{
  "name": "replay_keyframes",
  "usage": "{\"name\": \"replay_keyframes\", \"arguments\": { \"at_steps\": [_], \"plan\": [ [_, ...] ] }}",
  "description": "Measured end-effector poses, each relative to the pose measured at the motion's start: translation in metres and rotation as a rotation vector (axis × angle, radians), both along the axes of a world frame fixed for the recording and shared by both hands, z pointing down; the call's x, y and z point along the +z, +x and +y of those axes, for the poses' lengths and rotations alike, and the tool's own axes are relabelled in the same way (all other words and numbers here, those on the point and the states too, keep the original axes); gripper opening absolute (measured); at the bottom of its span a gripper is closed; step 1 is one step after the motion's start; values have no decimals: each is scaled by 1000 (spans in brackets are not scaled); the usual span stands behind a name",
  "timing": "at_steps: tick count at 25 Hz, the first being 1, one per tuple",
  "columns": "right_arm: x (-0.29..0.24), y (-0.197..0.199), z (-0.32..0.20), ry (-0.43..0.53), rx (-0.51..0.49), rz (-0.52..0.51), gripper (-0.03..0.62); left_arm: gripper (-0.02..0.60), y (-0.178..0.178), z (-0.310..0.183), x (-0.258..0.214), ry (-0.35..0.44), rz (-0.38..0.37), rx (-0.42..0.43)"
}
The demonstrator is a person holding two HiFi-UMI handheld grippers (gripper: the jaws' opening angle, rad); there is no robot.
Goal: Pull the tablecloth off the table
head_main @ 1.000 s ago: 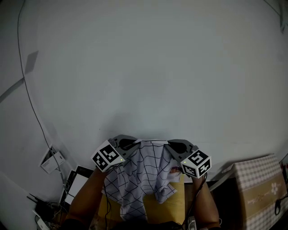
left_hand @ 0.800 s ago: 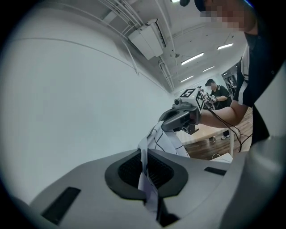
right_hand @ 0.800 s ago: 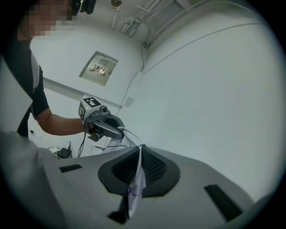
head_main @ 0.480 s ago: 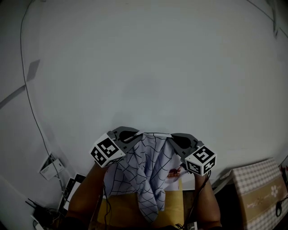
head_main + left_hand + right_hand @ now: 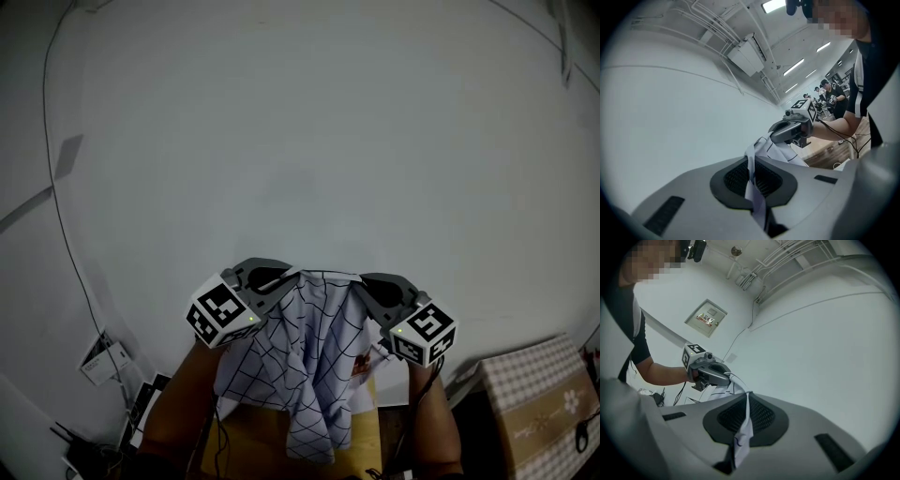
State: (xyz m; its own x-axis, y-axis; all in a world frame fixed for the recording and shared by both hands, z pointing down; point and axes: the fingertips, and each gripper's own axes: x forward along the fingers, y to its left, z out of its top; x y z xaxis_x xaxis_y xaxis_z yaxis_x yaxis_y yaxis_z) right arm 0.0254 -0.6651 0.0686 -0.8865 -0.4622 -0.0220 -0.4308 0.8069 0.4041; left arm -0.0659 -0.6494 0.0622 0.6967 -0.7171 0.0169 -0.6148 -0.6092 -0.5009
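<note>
The tablecloth (image 5: 309, 361) is white with a thin black grid. It hangs bunched between my two grippers, in front of a pale wall, with its lower end dangling over a brown surface (image 5: 246, 441). My left gripper (image 5: 279, 278) is shut on the cloth's upper left edge, and a strip of cloth (image 5: 753, 187) is pinched between its jaws. My right gripper (image 5: 364, 283) is shut on the upper right edge, with a fold (image 5: 742, 437) caught in its jaws. Each gripper view shows the other gripper (image 5: 790, 132) (image 5: 711, 373) close by, with cloth stretched between them.
A thin cable (image 5: 64, 234) runs down the pale wall at the left. A small white box (image 5: 101, 362) lies low on the left. A checked box (image 5: 534, 398) stands at the lower right. People stand far off in the room (image 5: 829, 96).
Both grippers have risen slightly with the cloth. The hanging cloth has swung and now dangles more freely, with less of it bunched below.
</note>
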Motion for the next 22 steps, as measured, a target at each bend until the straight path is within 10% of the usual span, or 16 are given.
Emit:
{"name": "replay_keyframes", "arguments": {
  "at_steps": [22],
  "plan": [
    [-6, -2, 4, 27, 3, -1, 21, 18, 1, 4, -5, 13, 37, 7]
  ]
}}
